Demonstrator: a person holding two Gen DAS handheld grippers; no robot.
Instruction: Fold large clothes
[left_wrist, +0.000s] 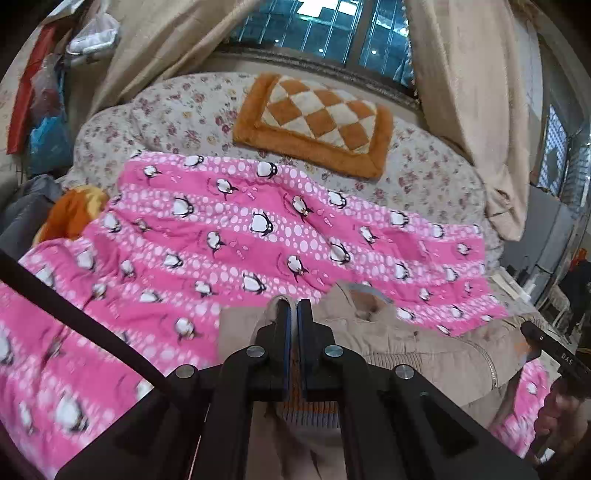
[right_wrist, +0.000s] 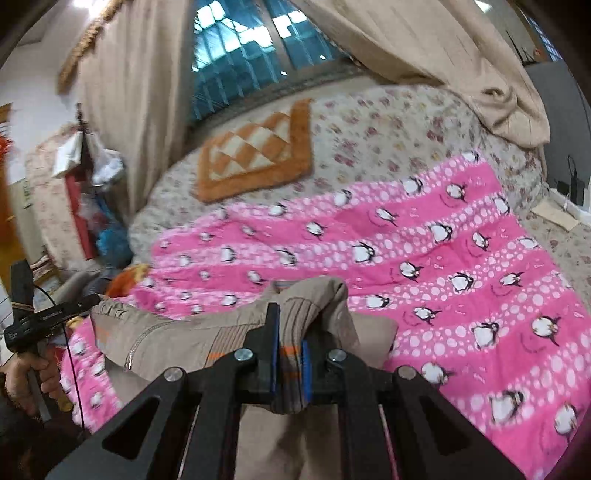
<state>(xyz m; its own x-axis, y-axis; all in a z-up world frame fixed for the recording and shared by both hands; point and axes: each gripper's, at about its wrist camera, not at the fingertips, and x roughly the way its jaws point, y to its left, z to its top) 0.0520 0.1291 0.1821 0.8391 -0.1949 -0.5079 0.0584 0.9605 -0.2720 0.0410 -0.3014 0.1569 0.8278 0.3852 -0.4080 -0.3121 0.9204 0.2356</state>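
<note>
A beige jacket (left_wrist: 436, 350) with a zipper and ribbed striped hem hangs between my two grippers, above a pink penguin-print quilt (left_wrist: 229, 236). My left gripper (left_wrist: 294, 306) is shut on the jacket's edge, fabric bunched around its tips. My right gripper (right_wrist: 290, 325) is shut on the jacket's ribbed hem (right_wrist: 291, 354), which is pinched between the blue pads. The jacket (right_wrist: 166, 336) stretches left from it. The right gripper's body shows at the right edge of the left wrist view (left_wrist: 554, 350), and the left gripper's body at the left edge of the right wrist view (right_wrist: 44, 317).
The quilt (right_wrist: 424, 266) covers a bed with a floral sheet (left_wrist: 166, 110). An orange-and-cream checkered cushion (left_wrist: 317, 118) lies at the bed's far side under a window with beige curtains (left_wrist: 465, 92). An orange plush toy (left_wrist: 70, 214) and hanging bags (left_wrist: 48, 110) sit at the left.
</note>
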